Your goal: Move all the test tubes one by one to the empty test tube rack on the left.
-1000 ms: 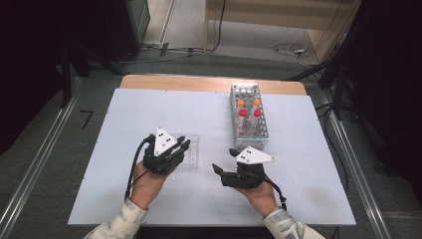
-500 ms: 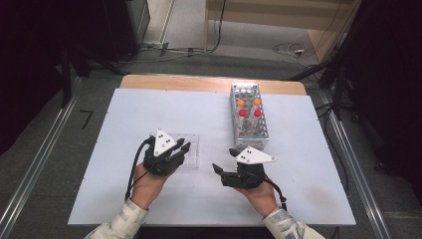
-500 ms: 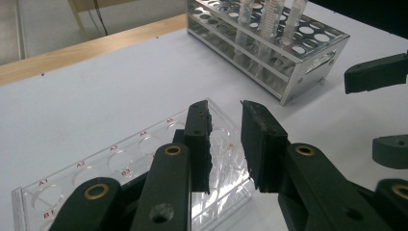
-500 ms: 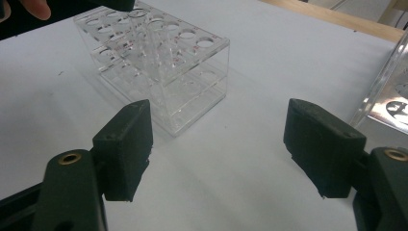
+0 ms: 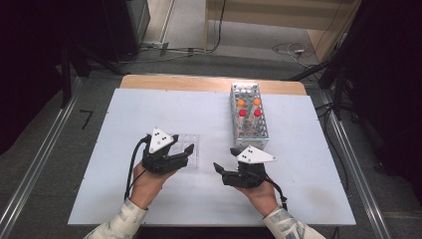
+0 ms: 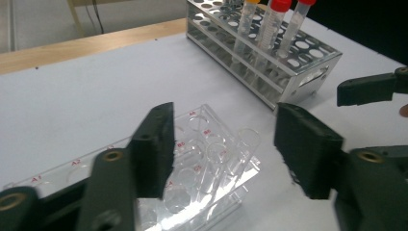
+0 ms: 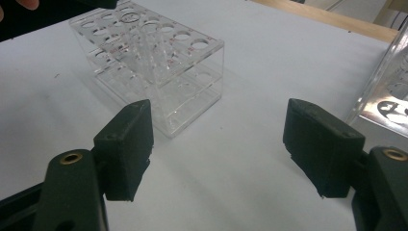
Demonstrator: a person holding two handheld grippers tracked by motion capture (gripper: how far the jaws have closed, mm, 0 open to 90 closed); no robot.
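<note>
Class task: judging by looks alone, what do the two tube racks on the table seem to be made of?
Clear rack: probably acrylic plastic, glossy; you see straight through its walls. Metal rack: likely aluminium or steel, matte silver, with punched round holes and bright reflections.

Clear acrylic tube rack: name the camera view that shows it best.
The right gripper view: the clear acrylic tube rack stands whole and unobstructed, its hole rows and side walls plain. The left gripper view shows it close with red labels, partly behind the left gripper's jaw. In the high view it is small, half hidden by that gripper.
</note>
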